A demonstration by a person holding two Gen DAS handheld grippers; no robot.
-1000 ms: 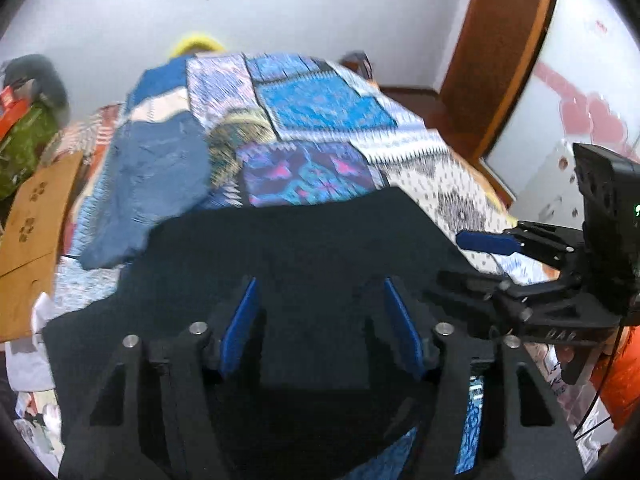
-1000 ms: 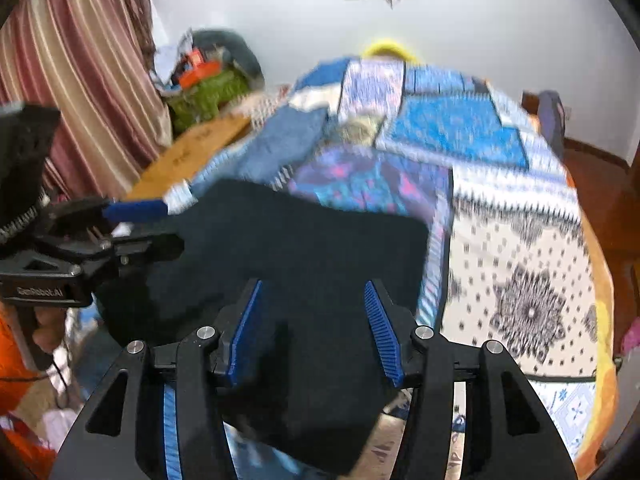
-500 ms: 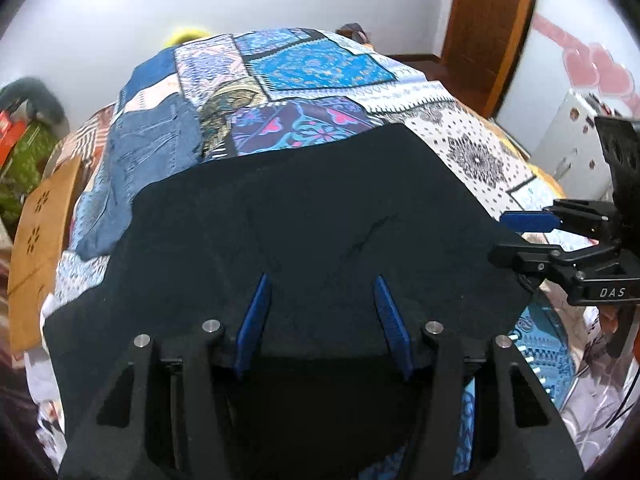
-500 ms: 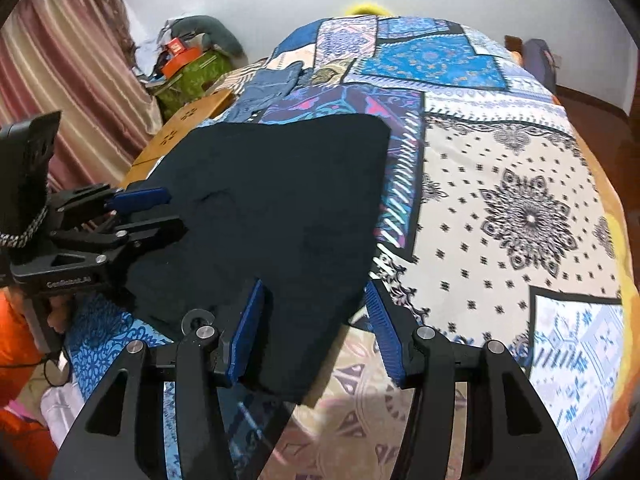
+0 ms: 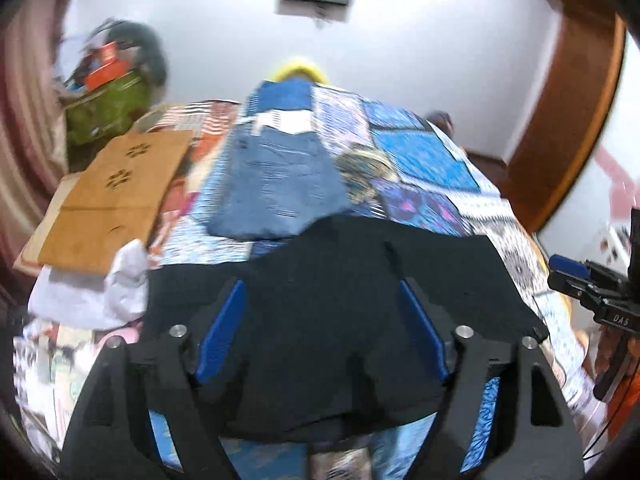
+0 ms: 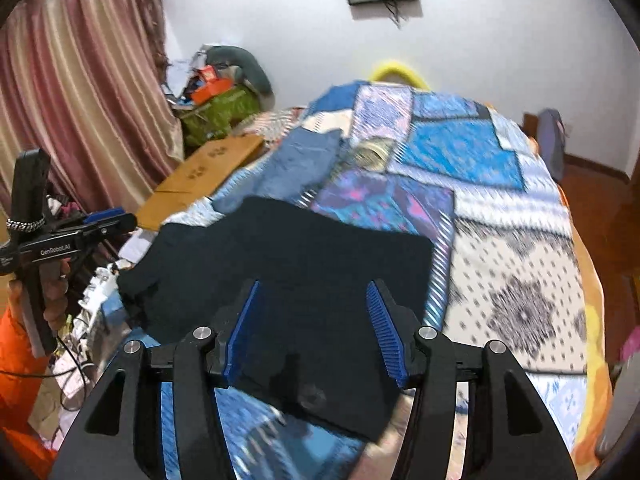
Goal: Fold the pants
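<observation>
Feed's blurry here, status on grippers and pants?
Left gripper, right gripper: open, empty. Black pants on bedspread. Blue jeans beyond, apart.

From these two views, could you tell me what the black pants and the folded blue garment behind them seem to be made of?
Black pants: soft matte fabric, possibly knit or cotton; it lies limp, without sheen, weave unreadable. Blue garment: likely denim, judging by faded mottled blue and visible seams, though motion blur leaves that open.

White wall (image 6: 280,32), striped curtain (image 6: 72,92), wooden door frame (image 5: 568,120), patchwork-covered bed (image 6: 500,216).
</observation>
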